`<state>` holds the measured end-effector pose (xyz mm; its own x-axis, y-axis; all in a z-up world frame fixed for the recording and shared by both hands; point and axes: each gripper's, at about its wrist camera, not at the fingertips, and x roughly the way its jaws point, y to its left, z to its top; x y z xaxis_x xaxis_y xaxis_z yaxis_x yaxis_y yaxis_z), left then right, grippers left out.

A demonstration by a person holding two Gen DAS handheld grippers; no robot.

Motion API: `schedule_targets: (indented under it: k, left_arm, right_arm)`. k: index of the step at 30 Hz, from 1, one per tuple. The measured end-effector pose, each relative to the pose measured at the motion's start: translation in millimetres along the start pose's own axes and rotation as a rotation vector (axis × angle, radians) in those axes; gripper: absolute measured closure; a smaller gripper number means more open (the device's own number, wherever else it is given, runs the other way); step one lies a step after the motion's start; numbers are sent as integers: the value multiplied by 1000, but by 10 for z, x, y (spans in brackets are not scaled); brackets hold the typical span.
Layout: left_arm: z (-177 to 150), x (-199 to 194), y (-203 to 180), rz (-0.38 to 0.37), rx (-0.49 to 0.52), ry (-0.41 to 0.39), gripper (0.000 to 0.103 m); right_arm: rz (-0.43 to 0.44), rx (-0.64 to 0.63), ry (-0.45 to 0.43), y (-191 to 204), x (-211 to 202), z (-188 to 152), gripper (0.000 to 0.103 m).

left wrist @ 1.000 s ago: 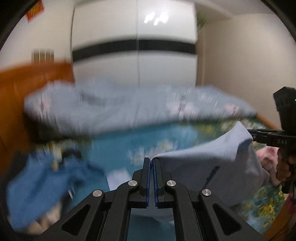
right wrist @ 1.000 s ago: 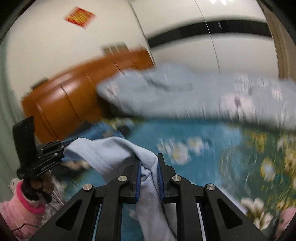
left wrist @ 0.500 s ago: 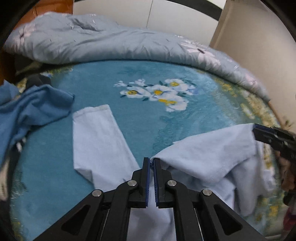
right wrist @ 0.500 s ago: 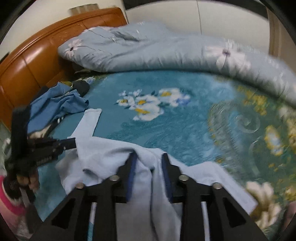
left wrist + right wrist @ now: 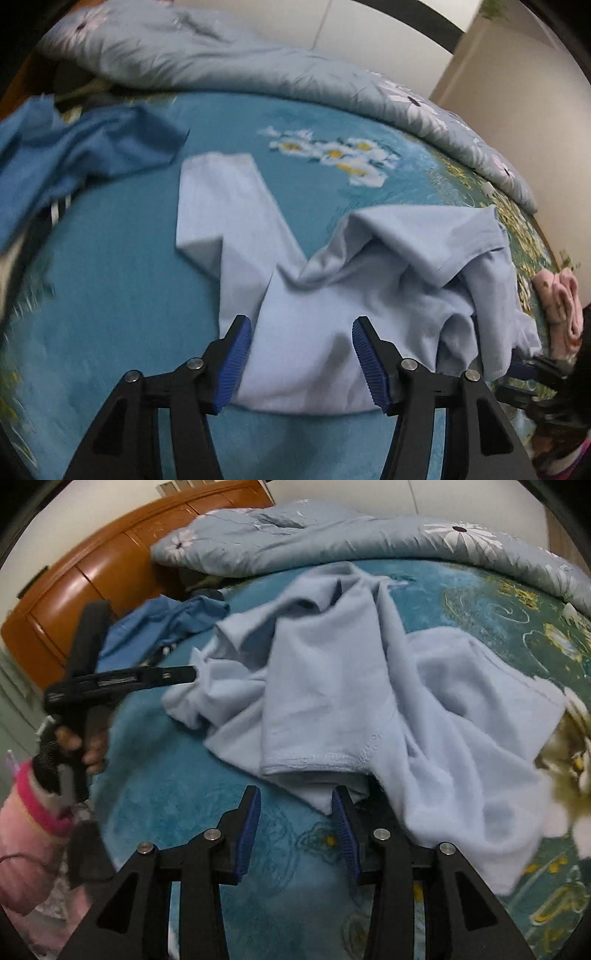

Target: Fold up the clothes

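Left wrist view: the left gripper [image 5: 301, 354] has its jaws wide apart, holding nothing. The pale blue garment [image 5: 332, 295] lies on the teal floral bedspread [image 5: 110, 314], its near edge between and just beyond the blue pads [image 5: 232, 360]. One sleeve [image 5: 221, 206] runs flat toward the far left; the body is bunched to the right. The long axis appears to run left to right across the jaws. A darker blue garment [image 5: 74, 155] lies far left, a grey-blue quilt [image 5: 258, 66] along the far edge, a pink bundle [image 5: 561, 306] at the right. The right gripper is dark and cut off at the right rim.

Right wrist view: the right gripper [image 5: 295, 830] is likewise open and empty; a hemmed fold [image 5: 317, 757] lies directly ahead, its corner touching the right pad. The garment [image 5: 369, 683] is heaped, layers overlapping, so the collar and second sleeve cannot be identified. The left gripper [image 5: 184, 674] reaches in from the left, its tip at the cloth's far-left edge. Judgement: both are equally near; spreading flat comes first.
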<state>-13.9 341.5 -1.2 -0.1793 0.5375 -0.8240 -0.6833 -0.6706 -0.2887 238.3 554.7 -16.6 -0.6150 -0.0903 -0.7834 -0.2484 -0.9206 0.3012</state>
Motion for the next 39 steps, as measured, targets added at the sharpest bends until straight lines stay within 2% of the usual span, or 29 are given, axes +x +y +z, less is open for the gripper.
schedule_targets:
  k: [2,4,8,9,10,12,18,22,27,31,34,36,39]
  left_arm:
    - [-60,27,3,1,-3,16,42]
    - [-117,40,-16,6,6,26,42]
    - [-159,59,-49,4,6,34,42]
    - [-163,58,-55,6,5,33,42]
    - [-169,51,-63,3,2,32,42]
    - [-182,38,-73,-5,2,31,42]
    - [-211,32,-73,3,-1,26,44]
    - [-201,25,-100,-4,-2,16,56]
    - [-179,35,-192,3,30,5,76]
    - [-151,78,-212,3,28,1,82]
    - [-134,104,-212,8,21,-1,88]
    - [-135,106,-189,5,11,-3,87]
    - [-143,93,-172,-11,13,-5,87]
  right_arm:
    - [-18,-6,-3,17,110,23,61]
    - [-37,-54,-2,135,152,48,52]
    - [-110,-166,1,373,252,33,52]
    - [-123,-172,-1,390,270,33,56]
    - [-134,-166,-6,384,275,35,73]
    - [-124,-123,-18,302,247,53,96]
    - [-21,-39,-130,128,-192,132,100]
    - [-37,7,-264,-44,-698,256,100]
    - [-173,70,-417,-432,-1452,352,100]
    - [-329,142,-496,-800,-1919,361,100]
    - [-436,234,-507,-1187,-2111,333,100]
    - [-514,291,-498,-1432,-2170,284,101]
    - [-584,383,-458,-1822,-2191,185,100]
